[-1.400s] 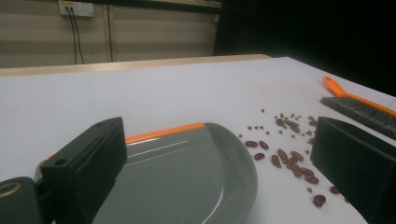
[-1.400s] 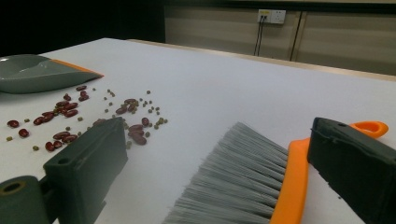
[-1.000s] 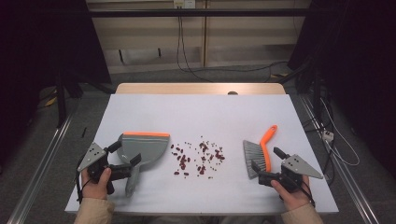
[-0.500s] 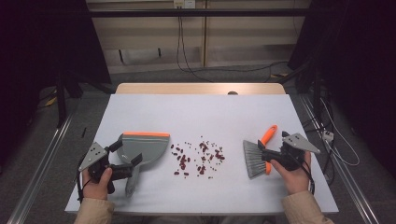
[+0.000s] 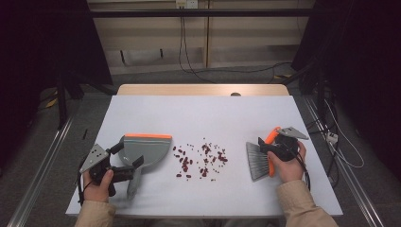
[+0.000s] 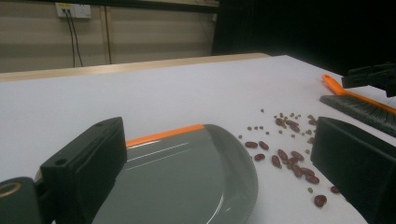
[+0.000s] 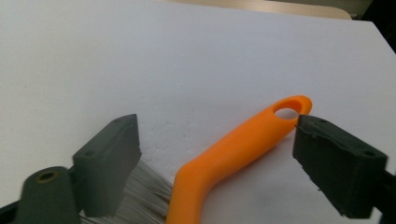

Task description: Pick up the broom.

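Right gripper (image 7: 210, 154) jaws, just closing, straddle brush handle (image 7: 233, 144); high view shows beans (image 5: 201, 160).

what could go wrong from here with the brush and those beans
The right tool straddles the brush handle with its jaws just closing, not yet pressing. One jaw sits at the handle's looped end, so the grip may catch only the tip and let the brush swing. The left tool stands open around the dustpan, so a sweep could push the pan away and scatter the beans.
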`<state>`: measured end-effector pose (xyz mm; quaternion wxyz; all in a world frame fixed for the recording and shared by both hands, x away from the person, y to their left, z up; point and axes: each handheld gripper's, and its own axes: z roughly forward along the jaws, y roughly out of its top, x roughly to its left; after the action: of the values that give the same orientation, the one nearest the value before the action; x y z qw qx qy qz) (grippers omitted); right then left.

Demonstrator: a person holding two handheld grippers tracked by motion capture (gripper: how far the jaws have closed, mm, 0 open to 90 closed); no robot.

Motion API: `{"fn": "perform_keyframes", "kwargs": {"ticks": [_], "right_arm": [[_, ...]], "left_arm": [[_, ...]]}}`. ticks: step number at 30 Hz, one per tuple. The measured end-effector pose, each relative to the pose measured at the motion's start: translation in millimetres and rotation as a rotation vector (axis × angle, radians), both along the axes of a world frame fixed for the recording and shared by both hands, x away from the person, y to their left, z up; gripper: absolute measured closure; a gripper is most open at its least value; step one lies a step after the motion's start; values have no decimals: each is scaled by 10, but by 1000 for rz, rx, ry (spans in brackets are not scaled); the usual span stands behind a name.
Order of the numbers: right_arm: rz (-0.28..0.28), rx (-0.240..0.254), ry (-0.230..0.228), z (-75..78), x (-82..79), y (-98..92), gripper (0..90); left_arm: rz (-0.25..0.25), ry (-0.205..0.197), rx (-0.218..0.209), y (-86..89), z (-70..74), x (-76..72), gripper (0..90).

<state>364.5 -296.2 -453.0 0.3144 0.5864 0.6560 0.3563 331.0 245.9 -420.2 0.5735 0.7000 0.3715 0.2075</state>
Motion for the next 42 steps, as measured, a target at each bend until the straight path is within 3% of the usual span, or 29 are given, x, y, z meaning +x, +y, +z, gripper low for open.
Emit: {"fn": "perform_keyframes", "kwargs": {"ticks": [6,15,19,29,37,38,39,42], "right_arm": [[-59,1,62,-30,70,0,207],[-84,-6,149,-101,143,-12,249],[-67,-6,164,-109,151,-10,314],[-85,-11,174,-110,143,29,344],[-42,-41,226,-36,160,164,590],[-42,-41,226,-36,160,164,590],[-32,-48,245,-18,171,203,649],[-13,-61,257,-4,178,238,680]], "left_arm": [[-4,4,9,0,-13,5,35],[-6,12,17,-4,-37,10,36],[-12,14,18,-16,-41,13,36],[-10,16,20,-21,-45,14,36],[-8,22,17,-37,-47,21,36],[-10,19,21,-37,-46,23,36],[-9,18,22,-39,-46,24,37],[-12,22,21,-44,-53,28,37]]}}
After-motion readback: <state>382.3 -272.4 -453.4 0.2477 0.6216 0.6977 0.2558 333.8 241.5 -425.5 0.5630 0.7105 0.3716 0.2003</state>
